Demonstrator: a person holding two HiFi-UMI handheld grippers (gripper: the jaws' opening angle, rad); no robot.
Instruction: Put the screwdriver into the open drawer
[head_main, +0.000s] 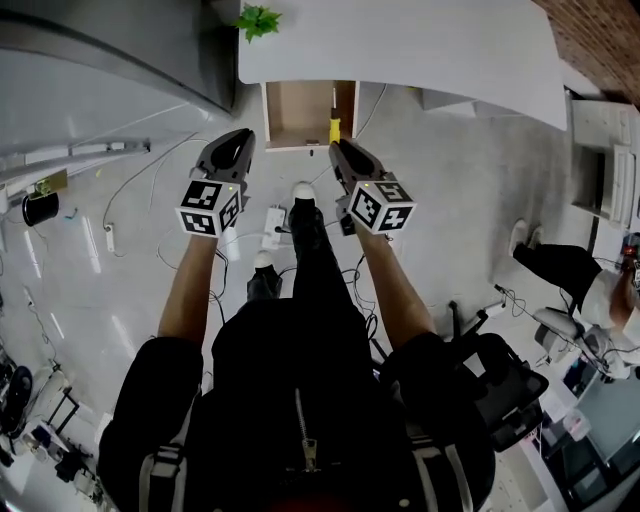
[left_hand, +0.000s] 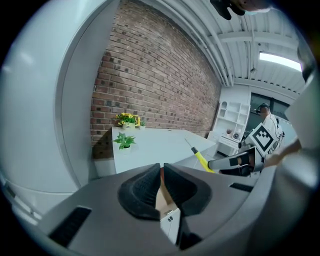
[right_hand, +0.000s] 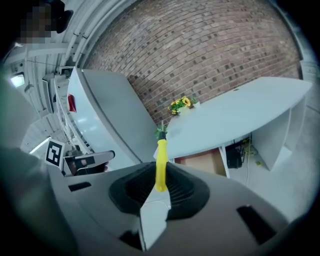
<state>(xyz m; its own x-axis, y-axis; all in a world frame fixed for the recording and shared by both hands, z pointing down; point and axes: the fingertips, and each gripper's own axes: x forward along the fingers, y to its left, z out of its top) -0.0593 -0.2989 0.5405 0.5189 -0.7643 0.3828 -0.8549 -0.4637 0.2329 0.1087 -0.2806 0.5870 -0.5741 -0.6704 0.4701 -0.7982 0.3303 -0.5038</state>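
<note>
A yellow-handled screwdriver (right_hand: 161, 167) is clamped between the jaws of my right gripper (right_hand: 160, 187), its metal shaft pointing away. From the head view the screwdriver (head_main: 334, 126) juts from the right gripper (head_main: 340, 148) over the front edge of the open wooden drawer (head_main: 296, 112) under the white desk. In the right gripper view the drawer (right_hand: 202, 162) shows as a brown box below the desk. My left gripper (head_main: 240, 140) hangs beside the drawer's left corner, jaws pressed together with nothing in them. The left gripper view catches the screwdriver (left_hand: 201, 158) too.
A white desk (head_main: 420, 45) with small green and yellow plants (head_main: 259, 20) stands against a brick wall. Cables and a power strip (head_main: 272, 226) lie on the pale floor by the person's feet. A second person's legs (head_main: 560, 265) and an office chair (head_main: 505, 385) are at the right.
</note>
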